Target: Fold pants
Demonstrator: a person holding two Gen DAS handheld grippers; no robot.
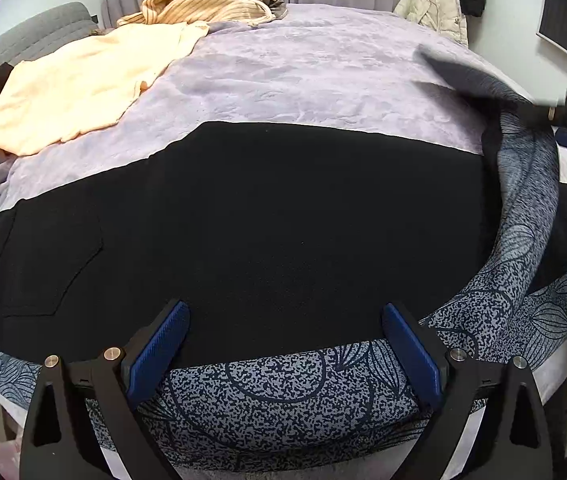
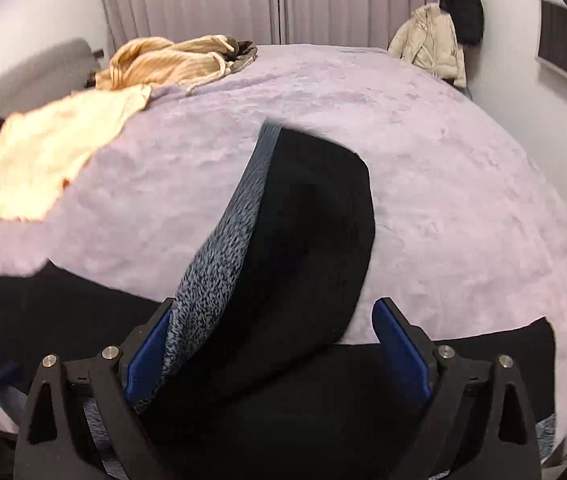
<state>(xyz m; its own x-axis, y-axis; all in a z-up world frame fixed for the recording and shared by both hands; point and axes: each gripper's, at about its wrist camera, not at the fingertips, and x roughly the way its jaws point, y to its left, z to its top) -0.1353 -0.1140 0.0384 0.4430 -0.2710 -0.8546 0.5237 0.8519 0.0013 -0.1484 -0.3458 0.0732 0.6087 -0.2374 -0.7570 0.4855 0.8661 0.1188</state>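
No writing shows; black pants [image 1: 263, 220] lie near the bed [image 1: 303, 72] edge, left gripper [image 1: 285, 344] fingers wide, right gripper [image 2: 279, 356] fingers wide around a lifted leg.

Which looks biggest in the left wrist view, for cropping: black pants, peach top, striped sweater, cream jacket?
1. black pants
2. peach top
3. striped sweater
4. cream jacket
Distance shrinks the last two.

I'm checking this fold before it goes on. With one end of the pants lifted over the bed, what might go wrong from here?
1. The raised end of the pants lies between the right gripper fingers, whose jaws look wide open, so it may slip and drop crooked.
2. The left gripper is open and holds nothing, so the flat part may drag across the blanket.
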